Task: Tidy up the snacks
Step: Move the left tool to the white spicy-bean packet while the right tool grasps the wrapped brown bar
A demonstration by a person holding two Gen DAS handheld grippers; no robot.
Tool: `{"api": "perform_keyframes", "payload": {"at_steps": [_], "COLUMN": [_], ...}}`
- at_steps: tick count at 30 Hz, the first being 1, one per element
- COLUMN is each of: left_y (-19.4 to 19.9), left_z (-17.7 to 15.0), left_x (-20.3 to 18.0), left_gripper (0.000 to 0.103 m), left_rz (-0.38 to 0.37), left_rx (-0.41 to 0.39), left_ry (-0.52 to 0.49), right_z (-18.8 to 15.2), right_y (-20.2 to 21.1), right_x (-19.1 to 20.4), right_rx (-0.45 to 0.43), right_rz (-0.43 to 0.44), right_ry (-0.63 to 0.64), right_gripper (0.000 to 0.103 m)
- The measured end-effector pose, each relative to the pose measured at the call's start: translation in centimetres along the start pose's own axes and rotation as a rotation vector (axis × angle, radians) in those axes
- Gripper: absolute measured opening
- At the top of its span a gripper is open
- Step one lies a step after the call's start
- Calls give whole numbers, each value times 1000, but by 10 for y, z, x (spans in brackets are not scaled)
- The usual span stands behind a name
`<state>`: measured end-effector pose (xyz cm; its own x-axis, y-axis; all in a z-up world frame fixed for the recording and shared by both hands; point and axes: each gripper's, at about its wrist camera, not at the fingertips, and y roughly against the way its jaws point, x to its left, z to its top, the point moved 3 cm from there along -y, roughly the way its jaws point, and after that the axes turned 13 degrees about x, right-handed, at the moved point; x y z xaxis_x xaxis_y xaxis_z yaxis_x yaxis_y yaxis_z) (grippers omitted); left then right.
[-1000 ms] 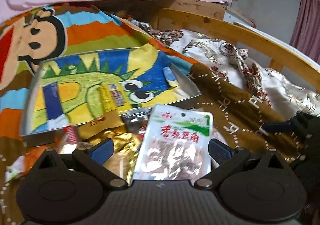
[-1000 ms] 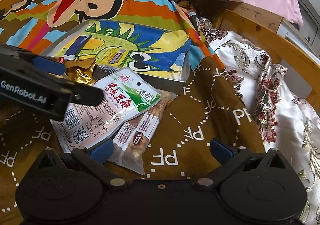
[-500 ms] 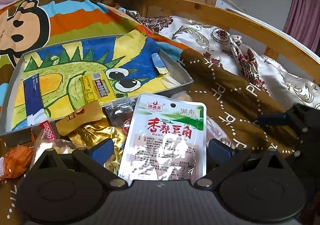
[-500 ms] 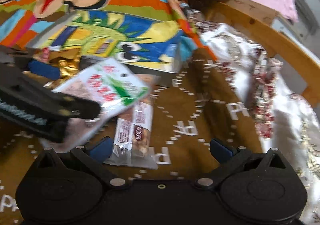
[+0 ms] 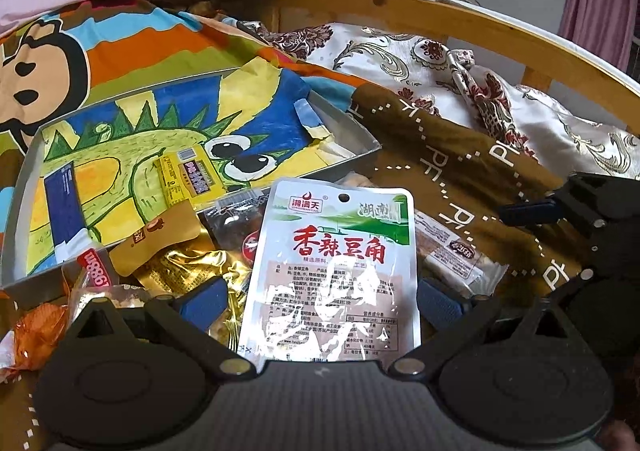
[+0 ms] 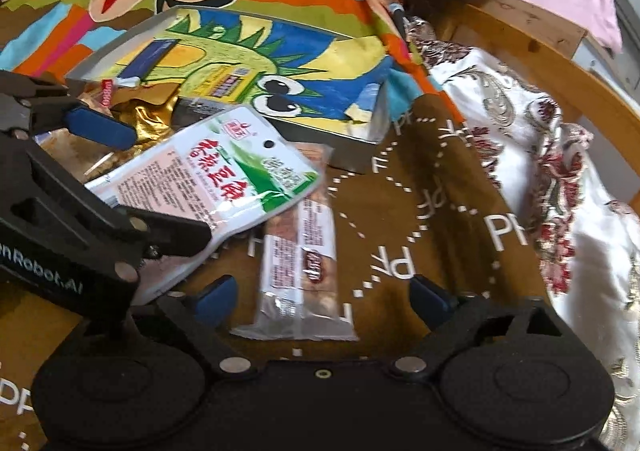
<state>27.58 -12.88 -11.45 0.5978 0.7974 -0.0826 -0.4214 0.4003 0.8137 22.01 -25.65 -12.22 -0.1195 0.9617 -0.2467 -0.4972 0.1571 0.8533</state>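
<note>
The left gripper (image 5: 320, 297) has a white pouch with red characters (image 5: 332, 275) lying between its blue pads and reaching down to its body; whether the pads press it I cannot tell. At the far left one orange-wrapped sweet (image 5: 34, 325) lies on the brown blanket (image 5: 460, 179), then one red-labelled packet (image 5: 96, 273), one tan packet (image 5: 160, 241), one gold foil packet (image 5: 192, 271) and one dark clear packet (image 5: 236, 219). Behind them stands one shallow metal tray (image 5: 352, 127) lined with a dinosaur drawing, holding two things: one dark blue bar (image 5: 64, 207) and one yellow packet (image 5: 186, 179). To the right, the right gripper (image 6: 320, 297) stands wide, its jaws having just been closing, with one clear-wrapped snack bar (image 6: 300, 263) between them, untouched by either pad.
</note>
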Motion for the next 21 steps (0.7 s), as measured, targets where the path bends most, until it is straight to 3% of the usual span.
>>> {"api": "perform_keyframes", "payload": {"at_steps": [2, 3, 6, 13, 18, 21], "left_y": [0, 1, 1, 1, 2, 0], "left_z": [0, 0, 0, -1, -2, -3], "left_x": [0, 0, 2, 2, 3, 0], "left_gripper": [102, 102, 102, 102, 102, 102], "left_rz": [-1, -3, -13, -13, -15, 1], "left_rx": [0, 0, -3, -4, -4, 2], "left_ry": [2, 4, 19, 9, -6, -40], "right_z": [0, 0, -1, -1, -11, -15], "right_y": [0, 0, 2, 4, 8, 9], "right_x": [-1, -2, -1, 0, -5, -17], "right_rx": [-3, -1, 4, 9, 38, 60], "right_rz": [23, 33, 74, 51, -104, -109], "right_ry": [-19, -25, -32, 2, 74, 36], "right_gripper": [72, 59, 44, 43, 43, 43]}}
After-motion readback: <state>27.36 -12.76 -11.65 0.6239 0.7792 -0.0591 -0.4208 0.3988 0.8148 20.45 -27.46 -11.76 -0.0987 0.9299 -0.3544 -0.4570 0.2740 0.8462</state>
